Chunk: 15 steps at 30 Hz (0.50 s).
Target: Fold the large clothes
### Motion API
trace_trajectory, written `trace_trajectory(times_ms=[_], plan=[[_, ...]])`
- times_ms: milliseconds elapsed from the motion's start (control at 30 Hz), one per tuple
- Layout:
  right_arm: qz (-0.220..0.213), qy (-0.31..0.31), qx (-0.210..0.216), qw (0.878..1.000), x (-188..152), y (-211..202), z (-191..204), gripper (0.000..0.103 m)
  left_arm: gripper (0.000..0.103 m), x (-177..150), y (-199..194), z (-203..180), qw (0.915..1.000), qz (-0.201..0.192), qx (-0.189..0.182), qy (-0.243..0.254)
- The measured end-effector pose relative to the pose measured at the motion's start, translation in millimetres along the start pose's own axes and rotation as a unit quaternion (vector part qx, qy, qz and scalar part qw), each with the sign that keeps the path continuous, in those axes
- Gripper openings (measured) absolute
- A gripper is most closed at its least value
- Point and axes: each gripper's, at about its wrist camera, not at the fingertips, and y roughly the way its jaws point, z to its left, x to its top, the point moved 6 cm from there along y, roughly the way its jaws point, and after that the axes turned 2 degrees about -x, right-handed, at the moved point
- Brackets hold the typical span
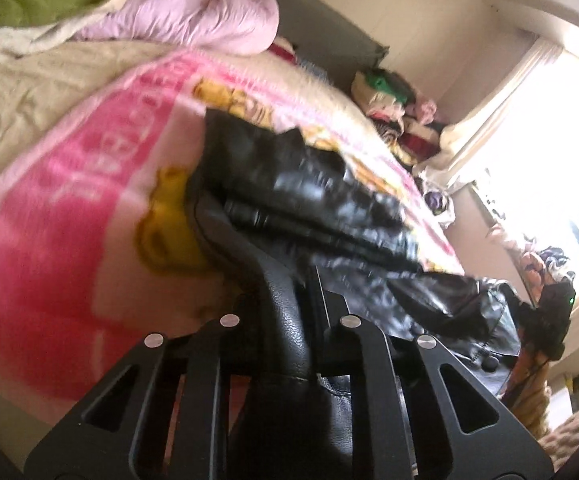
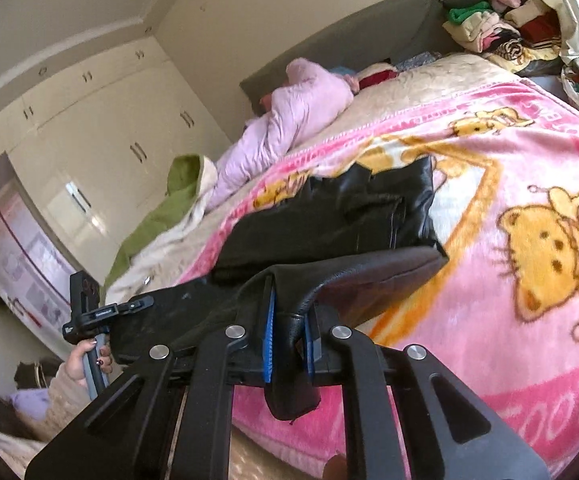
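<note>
Pinched between my right gripper (image 2: pixel 289 344) pads, a fold of black leather jacket (image 2: pixel 329 216) hangs; my left gripper (image 1: pixel 285 280) clamps another edge. Both jaws sit nearly closed on it. It looks heavy, slick and stiffish, so I'd grip seams. It lies partly folded on the pink blanket (image 2: pixel 489 320).

The jacket (image 2: pixel 329 216) is laid on the blanket (image 2: pixel 509 320), which is spread over the bed (image 2: pixel 409 76). Behind the jacket, a quilt (image 2: pixel 289 120) is placed near the headboard (image 2: pixel 349 40), and a clothes pile (image 2: pixel 497 28) is stacked beside the bed's far corner.
</note>
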Motion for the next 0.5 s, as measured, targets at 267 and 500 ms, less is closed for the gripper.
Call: trace_trajectory(times_ms=[267,500], plan=[[-0.038,0.024,0.012,0.999,36.5,11.5,-10.2,0.01,0.009,45.7,14.8,-15.1,0.9997,-0.022,-0.007,0.002],[-0.051,0.038,0.015,0.998,70.3,30.6,-19.5,0.01,0.009,81.8,38.5,-18.2,0.9997,-0.025,-0.004,-0.002]])
